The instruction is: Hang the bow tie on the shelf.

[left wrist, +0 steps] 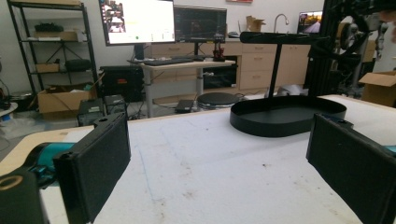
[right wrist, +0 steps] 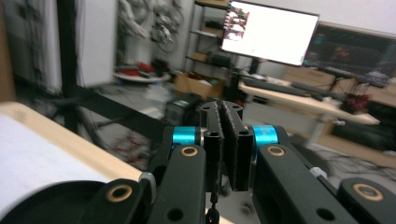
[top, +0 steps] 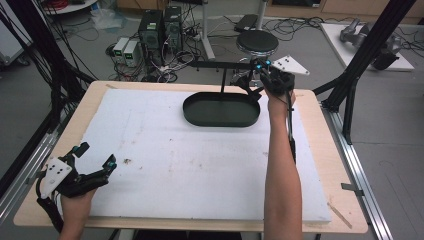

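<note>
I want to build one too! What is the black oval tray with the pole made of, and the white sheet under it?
The black oval tray looks like matte painted metal: thin, stiff rim, dull shine. The white sheet looks like foam board or felt, with a soft, grainy, stained surface; hard to say which.

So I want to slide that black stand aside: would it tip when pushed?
Probably not from a low push: the black stand's oval tray base looks wide and flat. Pushing the crossbar atop its thin post might rock it. It looks rigid.
</note>
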Demonstrator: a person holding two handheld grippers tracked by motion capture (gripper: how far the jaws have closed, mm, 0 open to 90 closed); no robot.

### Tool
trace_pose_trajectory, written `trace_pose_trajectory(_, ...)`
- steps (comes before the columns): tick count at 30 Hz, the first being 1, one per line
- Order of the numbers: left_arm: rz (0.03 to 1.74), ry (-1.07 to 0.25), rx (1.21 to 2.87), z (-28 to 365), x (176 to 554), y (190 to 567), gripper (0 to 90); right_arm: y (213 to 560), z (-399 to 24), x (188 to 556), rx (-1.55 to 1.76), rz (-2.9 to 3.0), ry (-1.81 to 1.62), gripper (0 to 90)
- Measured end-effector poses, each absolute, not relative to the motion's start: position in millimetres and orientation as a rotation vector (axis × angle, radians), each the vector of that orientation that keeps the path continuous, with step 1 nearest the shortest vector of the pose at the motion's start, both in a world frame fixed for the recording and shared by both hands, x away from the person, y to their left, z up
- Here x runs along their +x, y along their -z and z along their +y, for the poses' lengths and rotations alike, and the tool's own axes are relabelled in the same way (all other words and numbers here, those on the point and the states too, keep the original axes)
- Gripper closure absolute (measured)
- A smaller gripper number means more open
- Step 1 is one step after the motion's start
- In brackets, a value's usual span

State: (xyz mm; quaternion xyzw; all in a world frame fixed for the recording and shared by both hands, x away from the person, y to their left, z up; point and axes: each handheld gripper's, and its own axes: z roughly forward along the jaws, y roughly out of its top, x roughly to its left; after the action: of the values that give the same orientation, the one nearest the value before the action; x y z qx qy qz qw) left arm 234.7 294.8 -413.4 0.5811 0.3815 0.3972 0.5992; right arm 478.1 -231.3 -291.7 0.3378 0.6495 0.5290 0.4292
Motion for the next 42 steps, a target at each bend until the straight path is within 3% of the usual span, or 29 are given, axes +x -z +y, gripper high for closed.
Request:
trace_pose_trajectory(25, 0.877, -0.909, 1.365, 290, 237, 419, 6.8, 312, -238, 514, 0.985, 1.575, -1.210, 85.4)
trace_pose_trajectory(30, 0.876, -0.906, 1.362, 290, 237, 419, 6.8, 311, -239, 513, 1.015, 1.540, -1.203, 69.6)
trace_pose_trajectory(37, 0.875, -0.906, 1.357, 290, 236, 419, 6.8, 302, -243, 505, 1.017, 1.510, -1.214, 57.1)
trace_pose_trajectory(42, 0.874, -0.907, 1.357, 290, 236, 418, 6.8, 287, -242, 491, 1.013, 1.435, -1.235, 34.0)
